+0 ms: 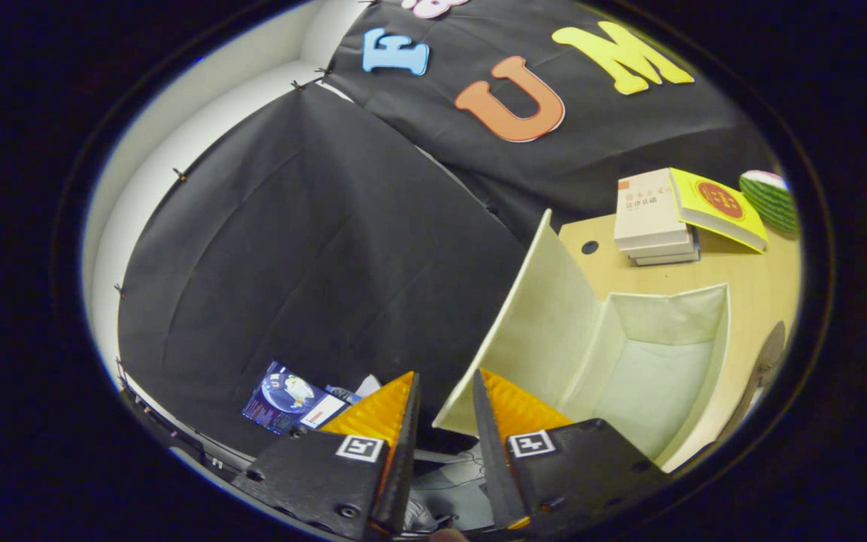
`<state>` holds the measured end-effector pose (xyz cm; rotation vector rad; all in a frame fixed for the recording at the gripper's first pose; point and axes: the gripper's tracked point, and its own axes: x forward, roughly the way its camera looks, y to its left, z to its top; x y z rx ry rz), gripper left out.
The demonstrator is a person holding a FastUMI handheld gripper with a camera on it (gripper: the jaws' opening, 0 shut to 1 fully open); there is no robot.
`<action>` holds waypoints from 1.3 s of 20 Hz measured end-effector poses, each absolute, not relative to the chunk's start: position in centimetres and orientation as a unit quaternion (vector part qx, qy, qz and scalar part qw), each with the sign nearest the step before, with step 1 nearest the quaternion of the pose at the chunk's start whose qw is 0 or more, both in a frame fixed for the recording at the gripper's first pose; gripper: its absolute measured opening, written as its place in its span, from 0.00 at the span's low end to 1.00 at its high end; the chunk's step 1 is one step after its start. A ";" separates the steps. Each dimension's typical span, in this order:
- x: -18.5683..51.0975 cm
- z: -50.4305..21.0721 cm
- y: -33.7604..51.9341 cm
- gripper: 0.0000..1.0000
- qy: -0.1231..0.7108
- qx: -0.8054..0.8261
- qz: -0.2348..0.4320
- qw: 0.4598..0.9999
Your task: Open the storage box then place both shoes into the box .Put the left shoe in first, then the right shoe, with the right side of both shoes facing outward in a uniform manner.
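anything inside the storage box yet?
Storage box is open, lid raised; the visible interior is bare, no shoes. Gripper open, one finger overlapping the near corner and hiding that part.

The box (629,354) looks like matt, pale fabric over stiff panels, standing on a smooth wood-look table (749,278). Behind the box, the books (655,218) have paper covers, one glossy yellow; the wall (313,248) is matt black cloth.
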<state>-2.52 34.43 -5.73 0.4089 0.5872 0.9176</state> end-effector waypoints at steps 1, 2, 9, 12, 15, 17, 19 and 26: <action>-2.5 -5.9 34.5 0.59 0.276 0.189 0.431 0.838; -2.3 -6.0 34.2 0.70 0.277 0.187 0.425 0.841; 0.2 -5.8 29.8 1.00 0.252 0.180 0.354 0.882; 2.6 -4.7 26.3 1.00 0.200 0.124 0.305 0.923; 2.6 -3.9 23.6 1.00 0.169 0.086 0.280 0.941; 3.2 -3.3 21.4 1.00 0.155 0.080 0.258 0.950; 3.7 -3.2 18.6 1.00 0.146 0.071 0.234 0.958; 4.0 -3.9 7.8 1.00 0.124 0.019 0.134 0.983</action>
